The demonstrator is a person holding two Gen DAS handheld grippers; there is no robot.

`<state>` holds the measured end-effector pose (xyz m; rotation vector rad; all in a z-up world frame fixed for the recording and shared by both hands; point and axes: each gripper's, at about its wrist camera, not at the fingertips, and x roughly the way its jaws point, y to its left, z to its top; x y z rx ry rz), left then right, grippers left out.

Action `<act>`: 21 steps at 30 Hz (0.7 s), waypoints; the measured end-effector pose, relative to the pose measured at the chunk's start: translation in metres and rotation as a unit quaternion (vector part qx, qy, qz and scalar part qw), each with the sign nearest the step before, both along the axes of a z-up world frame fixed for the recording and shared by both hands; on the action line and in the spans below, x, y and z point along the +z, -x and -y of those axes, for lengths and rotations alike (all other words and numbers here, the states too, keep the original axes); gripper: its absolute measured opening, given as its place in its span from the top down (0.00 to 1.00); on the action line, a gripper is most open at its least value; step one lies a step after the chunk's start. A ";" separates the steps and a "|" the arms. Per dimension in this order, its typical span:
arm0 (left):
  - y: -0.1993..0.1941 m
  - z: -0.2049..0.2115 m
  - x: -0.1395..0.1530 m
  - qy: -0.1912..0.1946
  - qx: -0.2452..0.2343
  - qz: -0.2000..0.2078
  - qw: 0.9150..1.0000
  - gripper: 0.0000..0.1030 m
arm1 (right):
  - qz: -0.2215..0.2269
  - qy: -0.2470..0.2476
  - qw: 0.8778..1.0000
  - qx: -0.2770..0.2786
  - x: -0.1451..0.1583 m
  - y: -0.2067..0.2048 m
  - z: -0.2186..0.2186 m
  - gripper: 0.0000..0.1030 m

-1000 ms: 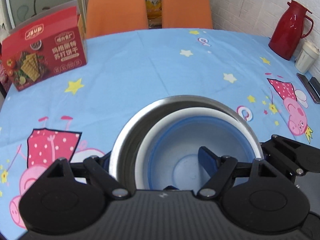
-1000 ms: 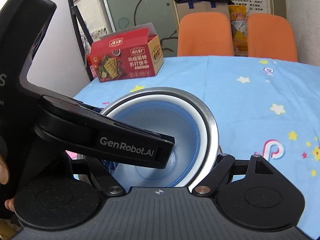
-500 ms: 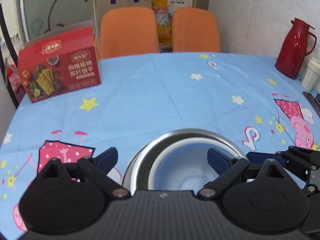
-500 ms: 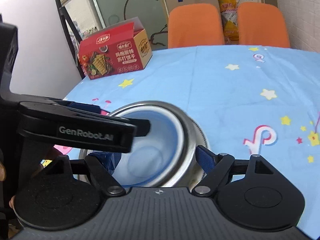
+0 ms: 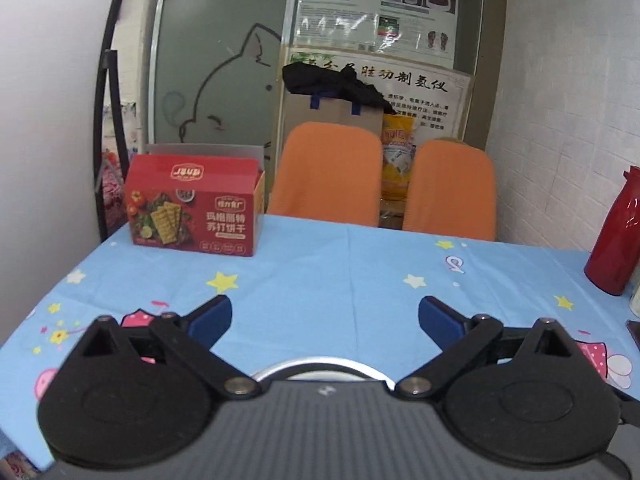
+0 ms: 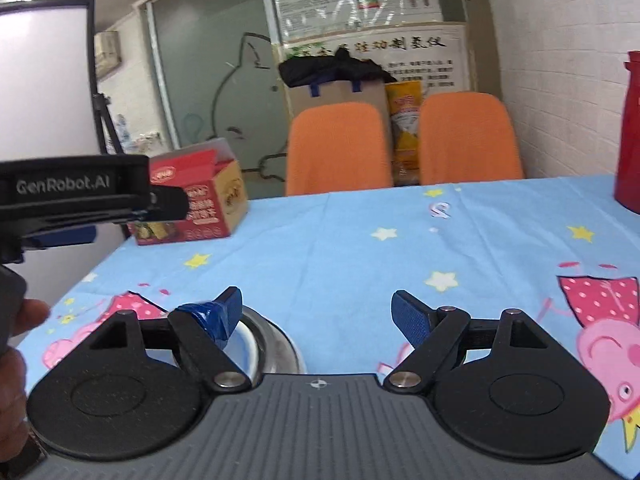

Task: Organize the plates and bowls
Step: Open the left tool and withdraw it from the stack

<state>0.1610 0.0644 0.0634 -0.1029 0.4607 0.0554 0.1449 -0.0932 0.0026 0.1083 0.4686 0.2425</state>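
Note:
A steel bowl [image 6: 276, 340] with a white and blue bowl [image 6: 242, 344] nested inside sits on the blue tablecloth, mostly hidden under my grippers. In the left wrist view only its steel rim [image 5: 320, 364] shows. My left gripper [image 5: 325, 318] is open and empty above and behind the bowls. My right gripper [image 6: 316, 312] is open and empty, just right of the bowls. The left gripper's body [image 6: 80, 196] shows at the left of the right wrist view.
A red cracker box [image 5: 192, 208] stands at the far left of the table. A red thermos [image 5: 616, 236] stands at the right edge. Two orange chairs [image 5: 328, 176] are behind the table. The tablecloth [image 5: 340, 272] lies between.
Both grippers have let go of the nested bowls, opened, and pulled up and back. The bowls stay on the table, now nearly out of view below.

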 end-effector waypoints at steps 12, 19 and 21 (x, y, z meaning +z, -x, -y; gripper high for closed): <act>0.094 0.027 -0.051 -0.020 -0.007 0.001 1.000 0.04 | 0.014 -0.022 0.999 -0.020 -0.030 0.082 0.031 0.33; 0.132 0.024 -0.058 -0.017 -0.014 -0.004 1.000 0.03 | 0.008 -0.001 0.998 -0.056 -0.039 0.109 0.045 0.33; 0.142 0.023 -0.058 -0.021 -0.012 0.000 1.000 0.03 | 0.005 -0.002 0.998 -0.066 -0.041 0.117 0.051 0.33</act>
